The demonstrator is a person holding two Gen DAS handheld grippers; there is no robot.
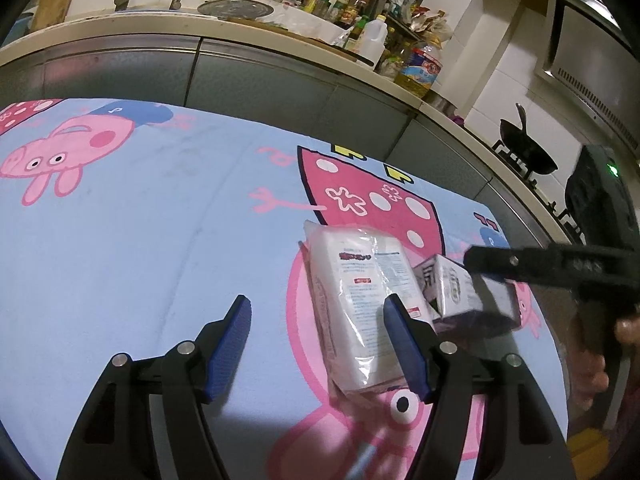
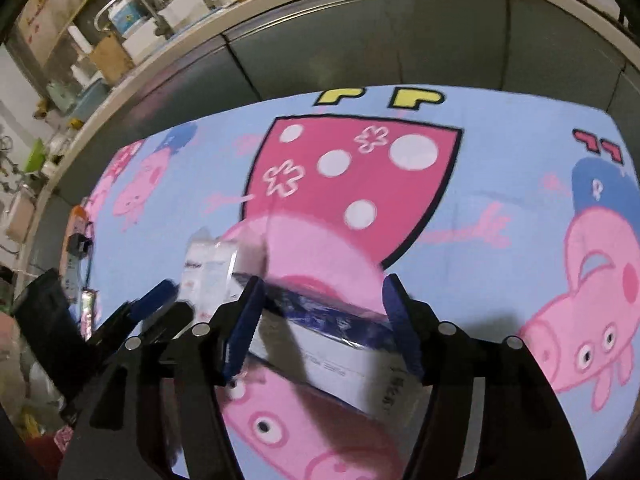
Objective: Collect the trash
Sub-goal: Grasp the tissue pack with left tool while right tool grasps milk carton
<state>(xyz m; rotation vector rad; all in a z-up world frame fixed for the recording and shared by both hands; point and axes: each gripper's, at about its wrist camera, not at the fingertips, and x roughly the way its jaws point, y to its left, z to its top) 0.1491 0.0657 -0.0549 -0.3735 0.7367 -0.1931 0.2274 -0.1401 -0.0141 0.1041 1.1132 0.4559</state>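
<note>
Over the cloth (image 2: 500,168), right tongs (image 2: 320,316) straddle the box (image 2: 340,344), jaws apart.

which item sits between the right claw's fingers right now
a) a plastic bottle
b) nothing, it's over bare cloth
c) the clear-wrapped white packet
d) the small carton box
d: in the right wrist view the right claw has its fingers open on either side of the small carton box, while the clear-wrapped white packet lies beside it on the cartoon cloth, nearer the left claw.
</note>
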